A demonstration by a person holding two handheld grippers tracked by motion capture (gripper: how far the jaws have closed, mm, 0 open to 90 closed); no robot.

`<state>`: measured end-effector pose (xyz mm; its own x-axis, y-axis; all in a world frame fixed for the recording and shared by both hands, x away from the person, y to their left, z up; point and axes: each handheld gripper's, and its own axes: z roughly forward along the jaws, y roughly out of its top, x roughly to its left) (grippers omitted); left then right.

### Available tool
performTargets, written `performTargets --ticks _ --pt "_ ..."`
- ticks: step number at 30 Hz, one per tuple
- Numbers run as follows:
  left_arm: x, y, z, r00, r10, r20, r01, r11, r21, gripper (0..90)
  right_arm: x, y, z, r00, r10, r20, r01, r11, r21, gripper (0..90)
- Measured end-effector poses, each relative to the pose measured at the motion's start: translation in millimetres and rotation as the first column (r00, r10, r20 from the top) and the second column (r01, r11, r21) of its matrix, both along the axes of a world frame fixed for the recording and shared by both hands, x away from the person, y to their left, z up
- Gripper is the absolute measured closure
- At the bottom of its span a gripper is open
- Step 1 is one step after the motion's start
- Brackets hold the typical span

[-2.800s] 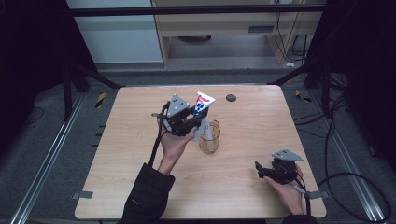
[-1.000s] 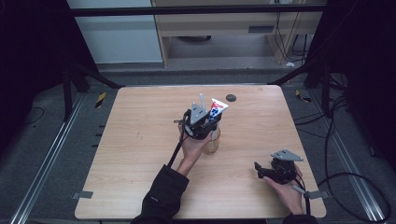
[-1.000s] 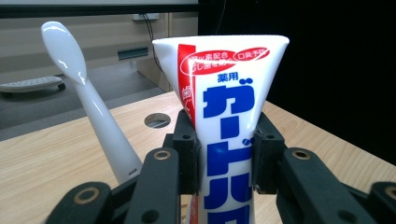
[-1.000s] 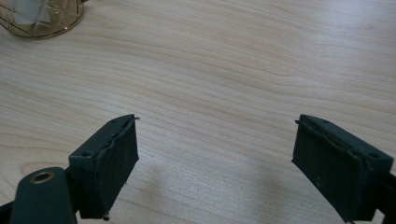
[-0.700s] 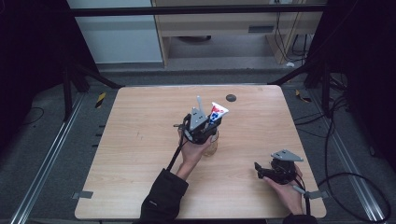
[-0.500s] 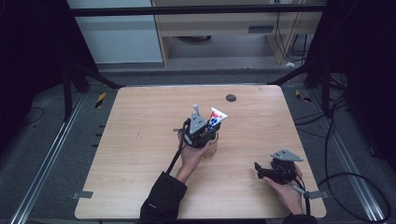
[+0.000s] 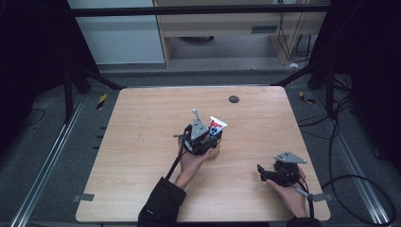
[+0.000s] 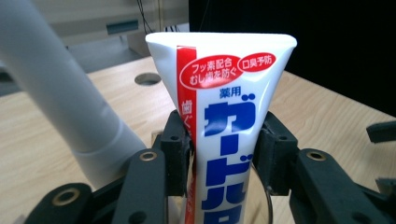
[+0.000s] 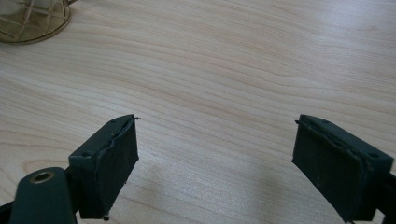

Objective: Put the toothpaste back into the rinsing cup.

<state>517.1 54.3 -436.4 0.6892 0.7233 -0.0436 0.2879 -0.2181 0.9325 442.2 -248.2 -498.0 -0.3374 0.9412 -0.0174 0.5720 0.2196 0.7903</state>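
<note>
A white toothpaste tube with red and blue print stands upright, its lower end inside a clear glass cup near the table's middle. My left gripper is at the cup. In the left gripper view the tube rises between the black pads. The jaws have just been opening and the pads look barely off the tube. A white rod-like handle leans beside it. My right gripper rests low near the front right, and its jaws stand wide apart over bare wood.
A dark round hole sits in the wooden table toward the far edge. The cup's patterned base is at the upper left of the right gripper view. Black frame bars and cables surround the table.
The left hand carried the tube right and down into the glass cup, then its jaws widened. The right hand and gripper have stayed where they were.
</note>
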Motion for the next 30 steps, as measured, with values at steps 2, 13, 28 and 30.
performTargets --ticks 2,13,28,30 --pt "-1.3 0.7 -1.2 0.9999 -0.003 -0.012 0.004 0.9999 0.016 57.6 0.1 -0.2 0.0 1.0 -0.001 0.001 0.001 1.0 0.0 14.2" --pt "-17.7 6.0 7.6 0.9998 0.01 -0.016 -0.009 0.9966 0.082 46.7 -2.1 0.1 2.3 1.0 0.0 0.006 0.0 1.0 0.008 13.6" --pt "-59.7 66.3 11.7 0.9998 0.019 -0.012 -0.017 0.9901 0.14 35.6 -5.5 -2.2 4.5 0.9995 -0.03 0.007 0.03 0.999 0.018 11.7" --pt "-68.8 80.7 6.0 0.9997 0.017 -0.015 -0.014 0.9853 0.17 34.5 -7.1 -2.9 4.8 0.9994 -0.034 0.005 0.034 0.999 0.021 11.5"
